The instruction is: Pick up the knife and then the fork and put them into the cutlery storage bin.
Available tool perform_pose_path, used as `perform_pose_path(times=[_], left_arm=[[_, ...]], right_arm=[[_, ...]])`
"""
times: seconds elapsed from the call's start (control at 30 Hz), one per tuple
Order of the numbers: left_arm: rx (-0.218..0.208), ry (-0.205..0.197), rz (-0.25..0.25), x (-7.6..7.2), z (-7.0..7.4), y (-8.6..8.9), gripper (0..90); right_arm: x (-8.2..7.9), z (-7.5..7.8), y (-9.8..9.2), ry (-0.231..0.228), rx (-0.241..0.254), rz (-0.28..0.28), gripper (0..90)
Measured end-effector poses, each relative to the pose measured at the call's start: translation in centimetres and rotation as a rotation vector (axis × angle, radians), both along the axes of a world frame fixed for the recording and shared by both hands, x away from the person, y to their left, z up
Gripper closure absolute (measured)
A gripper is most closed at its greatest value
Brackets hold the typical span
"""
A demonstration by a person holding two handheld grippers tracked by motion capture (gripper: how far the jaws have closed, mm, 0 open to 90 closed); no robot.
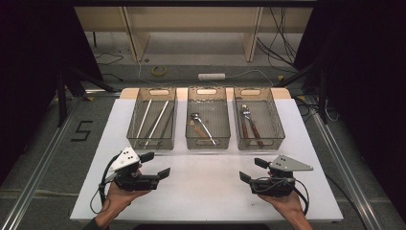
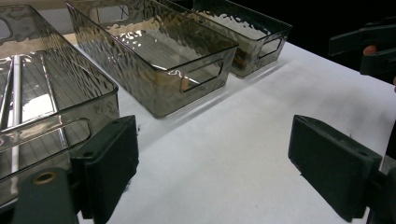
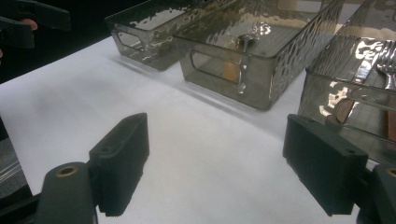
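A white table carried 3 smoky, translucent plastic bins with rippled walls and cut-out handles, set side by side beyond both sets of fingers. The left bin lay just ahead of the left gripper and held 2 pale chopsticks. The middle bin held 1 spoon. The right bin, ahead of the right gripper, held 2 wooden-handled forks. Both grippers hovered with jaws wide apart, gripping nothing.
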State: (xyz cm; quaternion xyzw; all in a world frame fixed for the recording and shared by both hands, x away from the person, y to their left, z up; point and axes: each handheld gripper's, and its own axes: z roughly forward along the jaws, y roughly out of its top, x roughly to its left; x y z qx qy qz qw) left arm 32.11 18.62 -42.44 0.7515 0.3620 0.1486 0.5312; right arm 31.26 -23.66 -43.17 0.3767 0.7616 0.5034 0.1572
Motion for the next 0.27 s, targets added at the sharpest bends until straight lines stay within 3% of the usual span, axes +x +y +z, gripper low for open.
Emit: perform_pose_path(times=[0.27], left_arm=[[0.002,-0.004,-0.001,-0.01,0.01,-0.01,15.5]], right_arm=[[0.09,-0.04,-0.03,0.003,-0.015,-0.005,23.1]])
